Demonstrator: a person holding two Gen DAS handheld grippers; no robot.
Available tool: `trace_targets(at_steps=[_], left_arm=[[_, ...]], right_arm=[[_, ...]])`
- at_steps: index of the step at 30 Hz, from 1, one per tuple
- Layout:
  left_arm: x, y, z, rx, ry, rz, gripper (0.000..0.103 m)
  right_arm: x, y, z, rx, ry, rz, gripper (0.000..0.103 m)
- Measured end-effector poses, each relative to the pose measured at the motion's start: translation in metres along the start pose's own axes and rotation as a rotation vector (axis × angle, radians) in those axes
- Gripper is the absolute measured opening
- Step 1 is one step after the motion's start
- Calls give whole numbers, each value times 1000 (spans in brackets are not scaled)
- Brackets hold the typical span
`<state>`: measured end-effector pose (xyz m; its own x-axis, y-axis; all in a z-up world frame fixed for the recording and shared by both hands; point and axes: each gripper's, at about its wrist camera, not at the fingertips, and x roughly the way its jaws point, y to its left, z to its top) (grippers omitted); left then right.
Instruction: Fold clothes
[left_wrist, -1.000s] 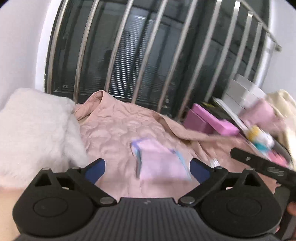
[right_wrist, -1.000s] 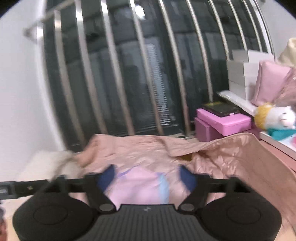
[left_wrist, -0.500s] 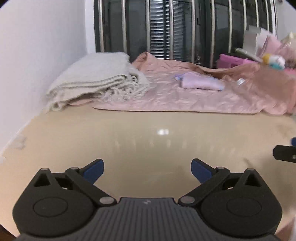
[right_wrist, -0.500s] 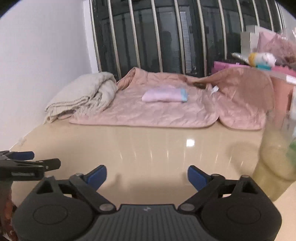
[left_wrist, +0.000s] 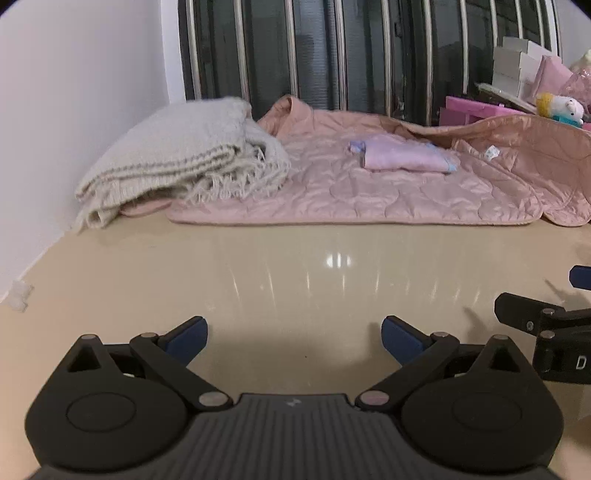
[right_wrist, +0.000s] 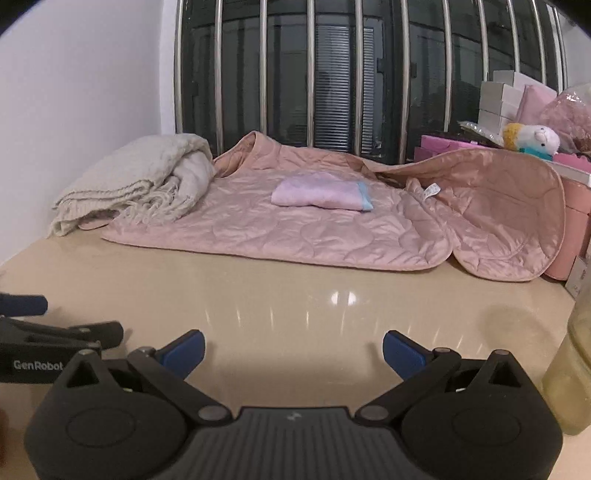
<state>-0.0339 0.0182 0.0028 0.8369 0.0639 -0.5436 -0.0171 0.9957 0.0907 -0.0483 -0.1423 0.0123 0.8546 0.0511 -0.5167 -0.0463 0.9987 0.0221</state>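
Folded lilac garment (right_wrist: 320, 193) on pink quilt (right_wrist: 332, 236) toward the floor's far edge, well beyond both grippers, left gripper (left_wrist: 293, 338) and right gripper (right_wrist: 293, 354) spread wide, empty, apparently hovering low over bare floor (right_wrist: 295, 291).

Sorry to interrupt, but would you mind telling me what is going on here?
A person is folding clothes with two handheld grippers. A small lilac garment lies folded on the pink quilt. The left gripper and right gripper are both open and empty over the bare beige surface. The cream blanket lies untouched.
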Motion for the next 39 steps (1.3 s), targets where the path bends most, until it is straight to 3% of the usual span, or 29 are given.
trace_targets(at_steps=[2,10,13,26,39], left_arm=[[4,-2,2,8,4,13,102],[20,4,9,-54,88,-68,102],[22,3,11,-55,95,-68,102],[28,3,15,-60,100,-63,102],[27,2,15,-50,99,-73,102]], right_arm=[[4,-2,1,4,8,-3,103],[24,-10,9,66,104,-1,103],[34,-3,13,20,134,-38,103],[35,-3,14,2,136,-19,103],[37,-5,14,25,134,-52,103]])
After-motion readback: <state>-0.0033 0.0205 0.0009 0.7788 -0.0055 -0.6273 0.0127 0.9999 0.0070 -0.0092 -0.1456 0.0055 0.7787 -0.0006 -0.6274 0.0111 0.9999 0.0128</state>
